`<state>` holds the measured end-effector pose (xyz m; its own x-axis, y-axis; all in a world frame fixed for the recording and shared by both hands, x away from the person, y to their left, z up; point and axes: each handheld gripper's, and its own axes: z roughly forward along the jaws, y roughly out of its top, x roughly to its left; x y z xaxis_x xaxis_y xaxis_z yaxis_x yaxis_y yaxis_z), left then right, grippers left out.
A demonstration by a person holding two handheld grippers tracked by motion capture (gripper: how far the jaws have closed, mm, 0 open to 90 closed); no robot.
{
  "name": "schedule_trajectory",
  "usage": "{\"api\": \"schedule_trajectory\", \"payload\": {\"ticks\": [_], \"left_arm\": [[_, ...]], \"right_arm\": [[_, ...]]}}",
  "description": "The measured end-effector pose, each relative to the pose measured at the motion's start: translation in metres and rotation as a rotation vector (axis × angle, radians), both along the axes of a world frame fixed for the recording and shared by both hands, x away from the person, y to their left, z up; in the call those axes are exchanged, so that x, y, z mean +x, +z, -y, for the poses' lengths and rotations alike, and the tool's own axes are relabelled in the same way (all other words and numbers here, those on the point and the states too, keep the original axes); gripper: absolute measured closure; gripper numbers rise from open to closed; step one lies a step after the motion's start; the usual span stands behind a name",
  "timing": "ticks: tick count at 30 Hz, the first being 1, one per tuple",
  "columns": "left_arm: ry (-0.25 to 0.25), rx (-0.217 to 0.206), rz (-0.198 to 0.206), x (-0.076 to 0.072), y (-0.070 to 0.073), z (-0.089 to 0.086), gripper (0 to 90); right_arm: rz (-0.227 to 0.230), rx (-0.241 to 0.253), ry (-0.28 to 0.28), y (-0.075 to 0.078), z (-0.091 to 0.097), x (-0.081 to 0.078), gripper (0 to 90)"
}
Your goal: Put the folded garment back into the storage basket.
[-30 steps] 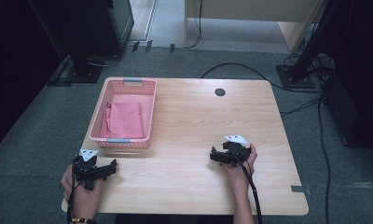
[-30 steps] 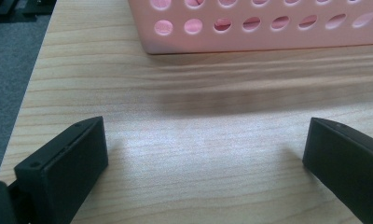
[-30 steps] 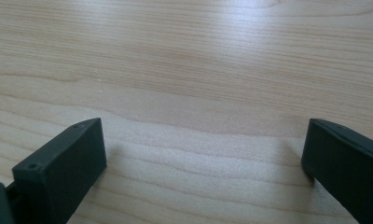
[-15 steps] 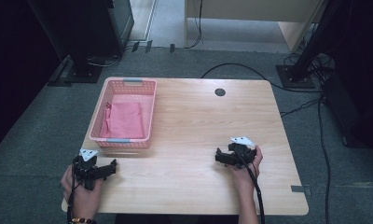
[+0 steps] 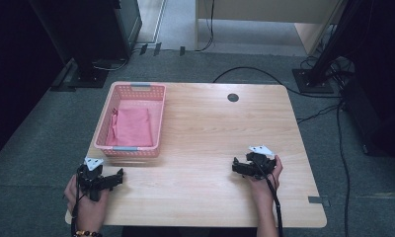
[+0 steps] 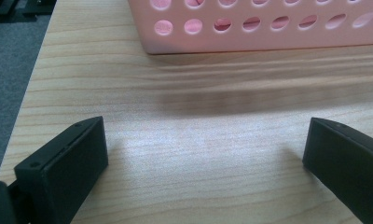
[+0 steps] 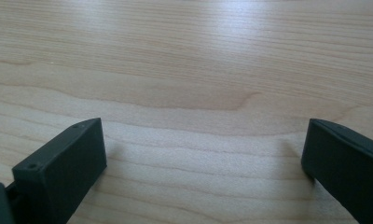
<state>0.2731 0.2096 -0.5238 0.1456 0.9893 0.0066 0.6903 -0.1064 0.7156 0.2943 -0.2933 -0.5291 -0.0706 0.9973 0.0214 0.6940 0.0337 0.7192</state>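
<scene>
A pink perforated basket (image 5: 158, 118) stands on the left half of the wooden table (image 5: 220, 133), and a folded pink cloth (image 5: 132, 126) lies flat inside it. My left gripper (image 5: 117, 177) rests low at the table's front left corner, just in front of the basket. Its jaws stand wide open over bare wood in the left gripper view (image 6: 205, 140), with the basket wall (image 6: 268, 23) close ahead. My right gripper (image 5: 236, 168) sits at the front right. It is open too (image 7: 205, 140), with nothing between its jaws.
A dark round cable hole (image 5: 233, 97) sits near the table's far edge. A small grey tab (image 5: 316, 200) is stuck at the front right corner. Black stands (image 5: 89, 74) and cables (image 5: 343, 148) lie on the grey carpet around the table.
My right gripper has drifted a little to the right and nearer the front edge. My left gripper has stayed where it was.
</scene>
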Motion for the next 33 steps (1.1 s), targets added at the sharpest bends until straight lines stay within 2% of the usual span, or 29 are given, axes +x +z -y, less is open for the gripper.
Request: {"api": "schedule_trajectory", "payload": {"ticks": [33], "left_arm": [[0.001, -0.001, 0.001, 0.000, 0.000, 0.000, 0.0]], "right_arm": [[0.000, 0.001, -0.044, 0.000, 0.030, -0.011, 0.0]]}}
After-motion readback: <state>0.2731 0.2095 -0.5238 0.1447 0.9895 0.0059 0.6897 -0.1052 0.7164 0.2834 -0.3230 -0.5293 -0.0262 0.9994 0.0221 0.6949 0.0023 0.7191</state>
